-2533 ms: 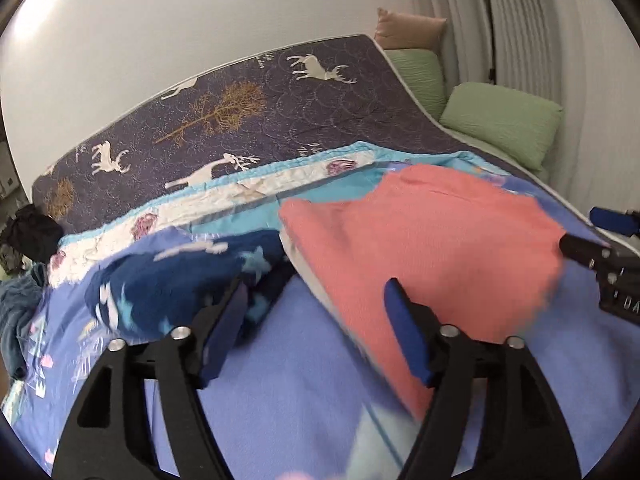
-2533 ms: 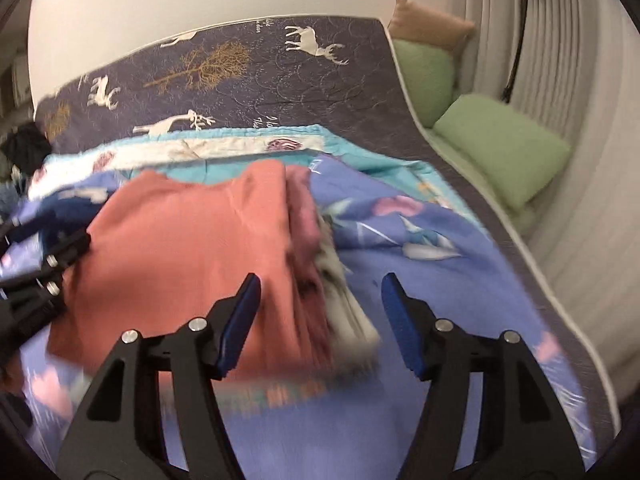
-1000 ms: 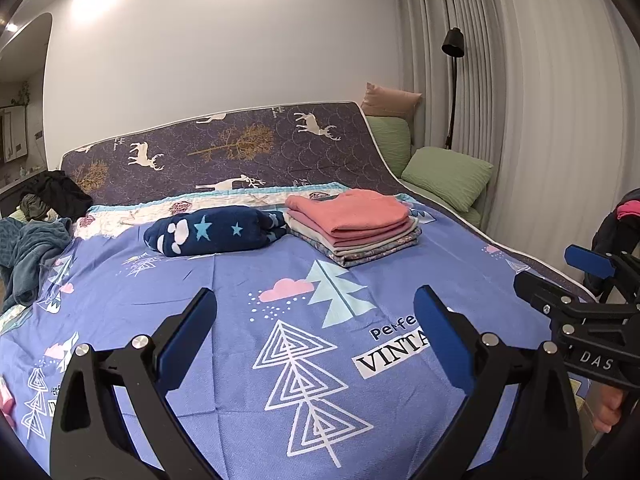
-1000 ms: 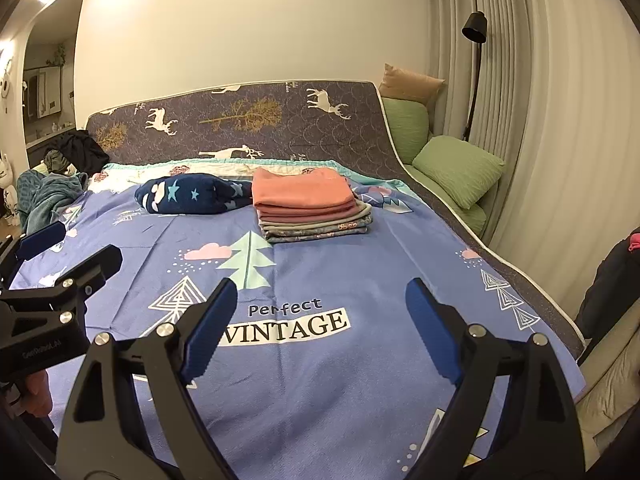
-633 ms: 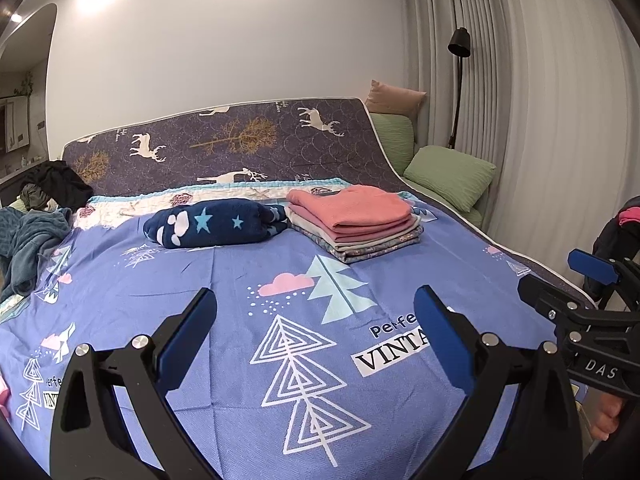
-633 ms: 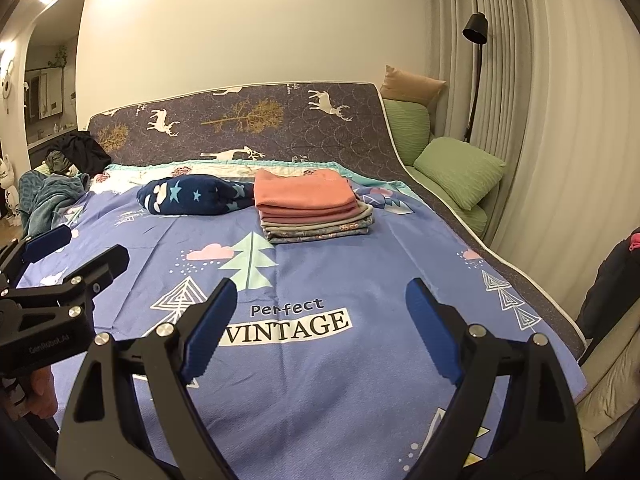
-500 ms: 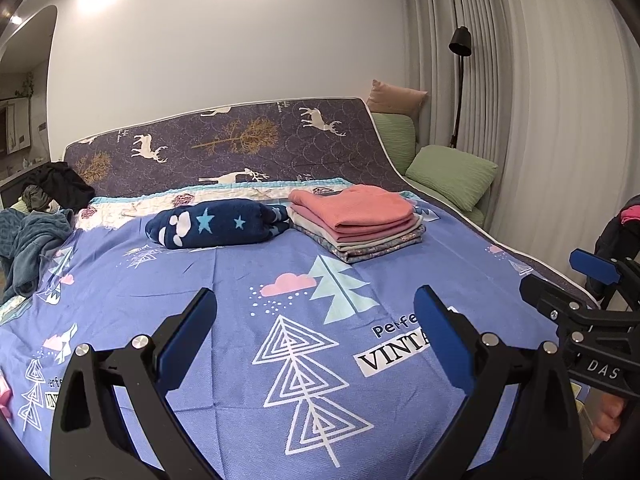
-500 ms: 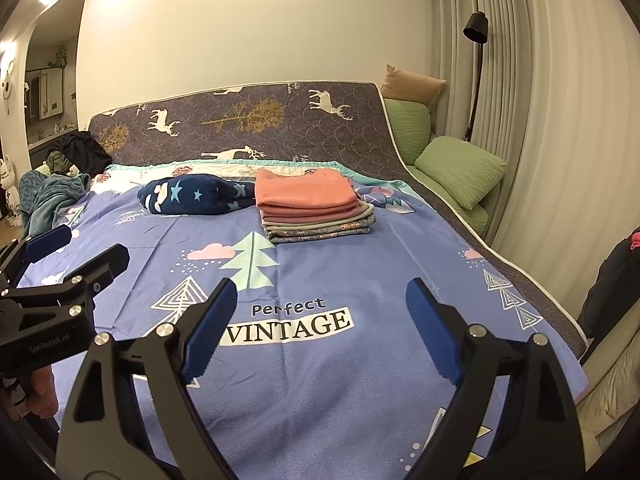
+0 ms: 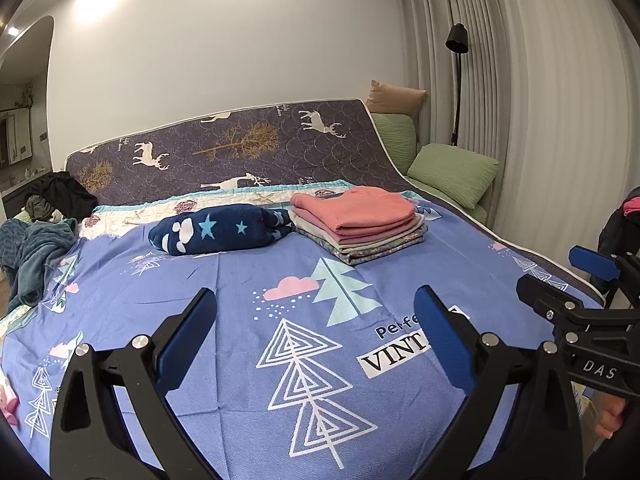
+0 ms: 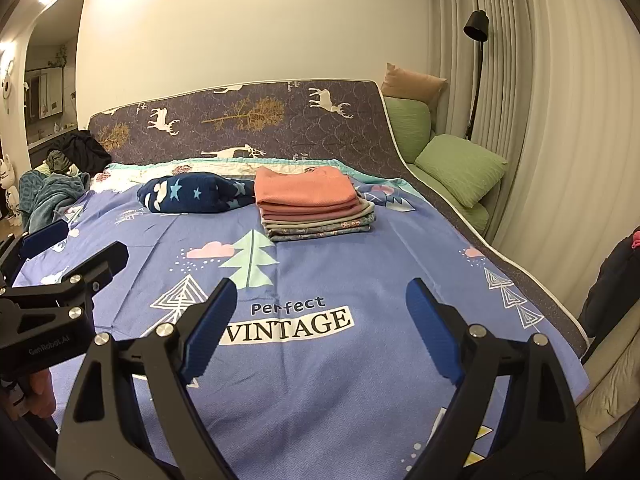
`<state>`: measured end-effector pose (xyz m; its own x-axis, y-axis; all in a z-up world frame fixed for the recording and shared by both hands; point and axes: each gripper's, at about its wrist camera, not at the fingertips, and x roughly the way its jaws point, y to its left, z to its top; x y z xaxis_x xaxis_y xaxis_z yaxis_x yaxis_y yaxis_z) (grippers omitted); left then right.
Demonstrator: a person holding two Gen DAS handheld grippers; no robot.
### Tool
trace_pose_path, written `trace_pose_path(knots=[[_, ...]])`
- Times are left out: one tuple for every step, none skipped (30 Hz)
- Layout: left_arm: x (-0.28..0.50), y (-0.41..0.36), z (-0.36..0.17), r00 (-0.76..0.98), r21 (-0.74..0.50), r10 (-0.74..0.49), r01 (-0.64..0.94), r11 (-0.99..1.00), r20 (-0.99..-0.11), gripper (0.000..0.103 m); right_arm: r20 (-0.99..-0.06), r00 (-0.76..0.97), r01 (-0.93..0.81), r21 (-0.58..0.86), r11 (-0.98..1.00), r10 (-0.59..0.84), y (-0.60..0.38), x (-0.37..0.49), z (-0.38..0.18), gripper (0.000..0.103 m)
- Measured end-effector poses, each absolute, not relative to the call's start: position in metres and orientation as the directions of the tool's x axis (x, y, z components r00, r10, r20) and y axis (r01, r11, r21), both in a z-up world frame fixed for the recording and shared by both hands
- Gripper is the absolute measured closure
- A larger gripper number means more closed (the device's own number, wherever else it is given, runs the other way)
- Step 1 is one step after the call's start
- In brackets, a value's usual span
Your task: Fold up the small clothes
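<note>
A neat stack of folded clothes (image 9: 358,222) (image 10: 314,202), with a salmon-pink piece on top, rests at the far side of the blue printed bedspread (image 9: 240,292) (image 10: 320,264). Just left of it lies a rolled navy garment with stars (image 9: 220,232) (image 10: 192,194). My left gripper (image 9: 316,320) hovers open over the near part of the bed, far from the stack, nothing between its fingers. My right gripper (image 10: 320,312) is likewise open and empty above the "Perfect VINTAGE" print (image 10: 288,324). Each gripper shows at the edge of the other's view.
A deer-patterned mattress (image 9: 240,152) leans against the back wall. Green cushions (image 9: 452,172) and a floor lamp (image 9: 456,40) stand by the curtain on the right. Loose dark and teal clothes (image 9: 32,240) pile at the bed's left edge. A dark garment (image 10: 612,280) hangs at the far right.
Earlier both grippers were close over the stack; they have since pulled far back to the near side of the bed. Over the last second nothing has visibly moved.
</note>
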<state>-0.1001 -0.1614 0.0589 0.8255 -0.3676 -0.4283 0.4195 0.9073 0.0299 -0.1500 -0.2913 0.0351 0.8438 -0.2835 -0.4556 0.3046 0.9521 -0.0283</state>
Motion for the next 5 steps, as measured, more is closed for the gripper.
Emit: trace_pose_path(knots=[[-0.1006,-0.162,0.0591,0.825,0.03,-0.369,0.421,0.907,-0.428,0.004,-0.456,0.844,0.304,-0.029,0.952,-0.284,-0.2913,-0.15,0.0352,0.015],[-0.1007,-0.162,0.0594,0.826,0.031,-0.368,0.421,0.907,-0.427,0.004,-0.456,0.844,0.304,-0.029,0.952,-0.284,-0.2913,-0.15,0.0352,0.015],[-0.1011,-0.1621,0.0596,0.827,0.033,-0.367,0.419,0.907,-0.426,0.004,-0.456,0.844,0.304,-0.028,0.952,-0.283,-0.2913,-0.15,0.0352,0.014],[-0.1012,-0.1621,0.0596,0.828,0.034,-0.365,0.418,0.908,-0.426,0.004,-0.455,0.844,0.304,-0.028,0.952,-0.283,-0.2914,-0.15,0.0352,0.014],[-0.1012,-0.1623,0.0597,0.828,0.036,-0.365,0.418,0.908,-0.426,0.004,-0.454,0.844,0.305,-0.028,0.952,-0.284,-0.2916,-0.1498,0.035,0.014]])
